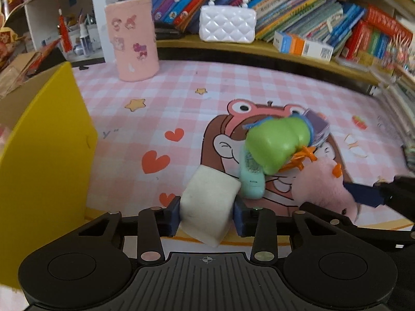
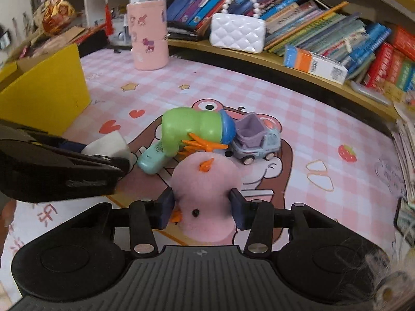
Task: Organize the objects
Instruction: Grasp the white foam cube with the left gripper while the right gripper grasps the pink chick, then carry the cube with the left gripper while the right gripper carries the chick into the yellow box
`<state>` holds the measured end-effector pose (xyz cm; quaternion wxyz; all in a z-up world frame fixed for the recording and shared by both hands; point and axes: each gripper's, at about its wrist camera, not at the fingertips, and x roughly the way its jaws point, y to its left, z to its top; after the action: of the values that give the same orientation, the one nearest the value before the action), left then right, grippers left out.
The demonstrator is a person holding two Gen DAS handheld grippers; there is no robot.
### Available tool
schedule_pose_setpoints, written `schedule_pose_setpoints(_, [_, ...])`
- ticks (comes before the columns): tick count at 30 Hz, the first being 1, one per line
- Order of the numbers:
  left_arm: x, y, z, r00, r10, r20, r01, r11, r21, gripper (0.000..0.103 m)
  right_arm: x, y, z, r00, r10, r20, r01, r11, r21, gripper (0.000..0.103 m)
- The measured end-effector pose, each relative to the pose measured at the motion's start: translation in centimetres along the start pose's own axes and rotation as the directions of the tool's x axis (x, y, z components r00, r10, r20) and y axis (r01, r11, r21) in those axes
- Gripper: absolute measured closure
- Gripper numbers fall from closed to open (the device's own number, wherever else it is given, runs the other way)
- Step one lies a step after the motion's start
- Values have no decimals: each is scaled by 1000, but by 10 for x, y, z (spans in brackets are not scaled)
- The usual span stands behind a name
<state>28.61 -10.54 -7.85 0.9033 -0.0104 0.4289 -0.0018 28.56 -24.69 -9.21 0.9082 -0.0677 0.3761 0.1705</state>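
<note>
Left wrist view: pink checked tabletop [image 1: 233,83] w/ cartoon print, yellow box [image 1: 44,155] at its left edge. Pink plush chick [image 2: 205,194] lies mid-mat; right tongs [image 2: 202,208] closed on its body, pads pressing both sides. Green toy [image 2: 189,129] w/ blue cap sits just behind, touching a teal toy [image 2: 150,162]; small toy truck [image 2: 255,140] beside. Left tongs [image 1: 208,213] closed on white foam block [image 1: 207,207], near the box.
</note>
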Motion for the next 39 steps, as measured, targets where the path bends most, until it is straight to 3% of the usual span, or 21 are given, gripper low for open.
schedule_pose_setpoints(16, [-76, 19, -46, 995, -98, 22, 100, 989, -111, 70, -78, 11, -30, 999, 16, 29, -21, 983, 185, 60])
schedule_pose_setpoints(39, [-125, 67, -97, 984, -173, 40, 177, 972, -154, 72, -117, 75, -60, 1000, -2, -31, 7, 986, 166, 60])
